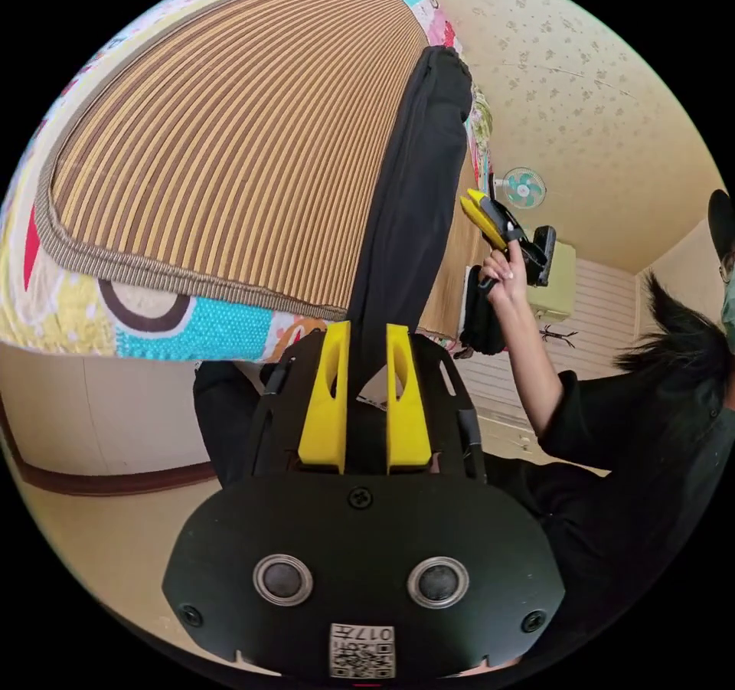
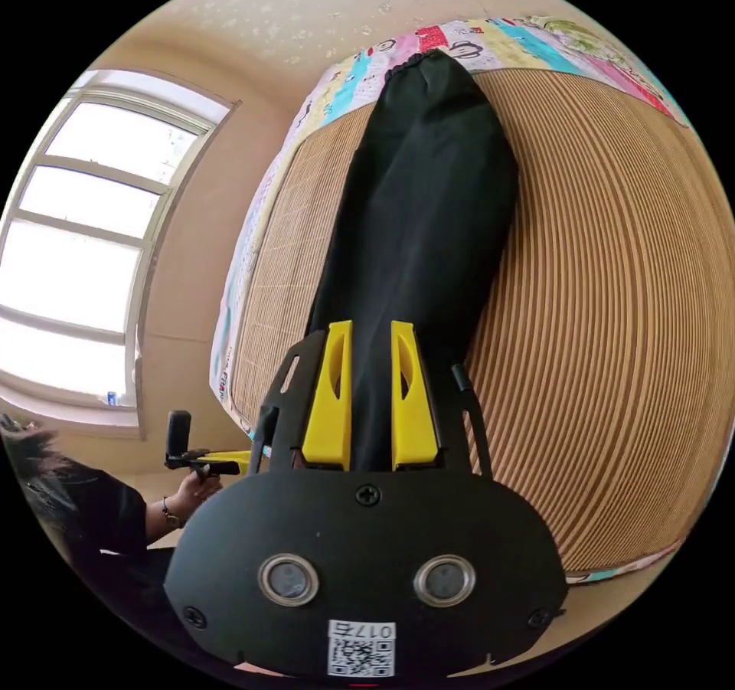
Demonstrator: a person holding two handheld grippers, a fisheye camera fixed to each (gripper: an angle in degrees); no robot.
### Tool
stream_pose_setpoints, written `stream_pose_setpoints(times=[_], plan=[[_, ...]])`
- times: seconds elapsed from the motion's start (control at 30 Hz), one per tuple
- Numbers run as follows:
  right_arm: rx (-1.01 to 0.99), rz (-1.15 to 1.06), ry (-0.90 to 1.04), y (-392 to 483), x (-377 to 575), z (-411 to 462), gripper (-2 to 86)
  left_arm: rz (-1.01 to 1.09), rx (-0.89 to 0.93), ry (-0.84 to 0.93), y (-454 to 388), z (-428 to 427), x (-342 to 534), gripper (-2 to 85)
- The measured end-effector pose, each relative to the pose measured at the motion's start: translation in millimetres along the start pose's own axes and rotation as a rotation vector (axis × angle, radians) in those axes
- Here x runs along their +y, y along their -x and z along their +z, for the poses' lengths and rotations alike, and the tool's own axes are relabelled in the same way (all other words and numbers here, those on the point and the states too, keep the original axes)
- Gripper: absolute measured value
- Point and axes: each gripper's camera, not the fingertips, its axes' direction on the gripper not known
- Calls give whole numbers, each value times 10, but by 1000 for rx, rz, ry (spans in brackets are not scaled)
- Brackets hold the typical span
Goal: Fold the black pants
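I held the black pants (image 2: 417,207) stretched over a striped mat (image 2: 612,322), my left gripper (image 1: 366,338) and right gripper (image 2: 371,334) each clamped on the fabric.

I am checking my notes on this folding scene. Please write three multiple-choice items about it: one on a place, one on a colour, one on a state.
1. Where does the far end of the black pants lie?
A. on the striped mat
B. on the floor
C. on a chair

2. What colour are the fingers of the grippers?
A. red
B. yellow
C. white

3. What is the state of the right gripper?
A. open and empty
B. lying on the mat
C. shut on the black pants

Answers:
1 A: the cloth runs along the striped mat up to the patterned sheet.
2 B: both pairs are bright yellow, also on the left gripper.
3 C: black cloth passes between the two fingers, which press on it from both sides.
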Motion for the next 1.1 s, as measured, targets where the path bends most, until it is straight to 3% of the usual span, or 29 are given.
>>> stream_pose_setpoints(times=[0.17,0.5,0.67,0.77,0.9,1.07,1.1], plan=[[-108,50,183,-184,705,271,80,101,-79,118,-220,414,-241,85],[-25,98,-46,30,1186,6,83,134,-205,160,-529,735,-90,66],[-74,95,93,-22,1251,280,75,155,-243,170,-667,890,45,54],[-118,85,204,-92,1323,405,46,127,-223,178,-654,1005,113,44],[-102,47,141,-108,1511,4,28,188,-109,161,-755,877,325,29],[-126,-8,264,-263,1581,93,40,75,-141,191,-595,977,564,31],[-142,-17,216,-320,1524,-18,48,62,-152,194,-596,978,564,39]])
